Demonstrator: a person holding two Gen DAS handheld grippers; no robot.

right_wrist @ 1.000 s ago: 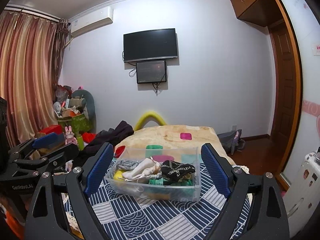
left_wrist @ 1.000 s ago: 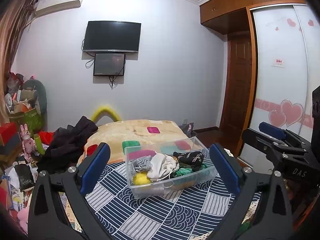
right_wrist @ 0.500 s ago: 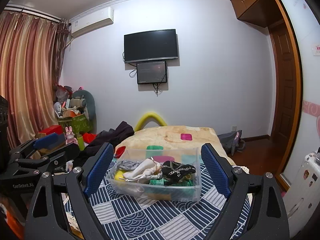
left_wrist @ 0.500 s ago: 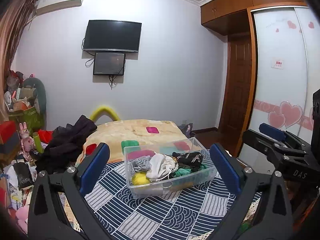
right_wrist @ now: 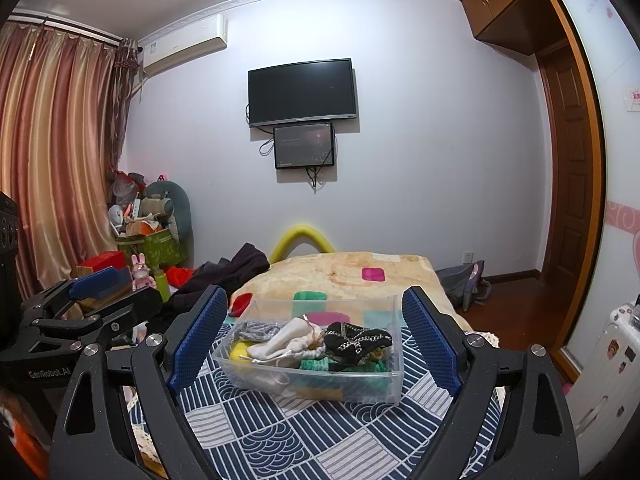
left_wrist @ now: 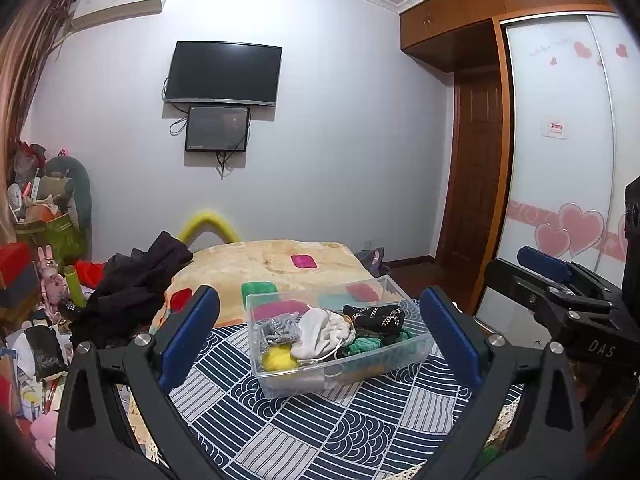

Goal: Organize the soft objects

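Observation:
A clear plastic bin (left_wrist: pixel 280 384) (right_wrist: pixel 360 388) sits on a navy patterned cloth (left_wrist: pixel 320 432) (right_wrist: pixel 280 432) on the bed. It holds soft things: a white cloth (left_wrist: pixel 320 334) (right_wrist: pixel 284 342), a black chained piece (left_wrist: pixel 376 316) (right_wrist: pixel 356 340), a grey piece (left_wrist: pixel 278 326), a yellow ball (left_wrist: pixel 276 358) and green fabric (left_wrist: pixel 366 345). My left gripper (left_wrist: pixel 320 340) is open and empty, held back from the bin. My right gripper (right_wrist: pixel 312 344) is open and empty, also short of the bin. Each gripper shows at the edge of the other's view.
A beige blanket (left_wrist: pixel 272 260) with coloured patches covers the bed behind the bin. Dark clothes (left_wrist: pixel 136 280) lie heaped at its left. Toys and boxes (left_wrist: pixel 36 272) crowd the floor on the left. A wardrobe (left_wrist: pixel 560 160) and a door (left_wrist: pixel 476 168) stand on the right.
Both views have shifted only slightly; the bin and its contents have not moved, and both grippers stay open.

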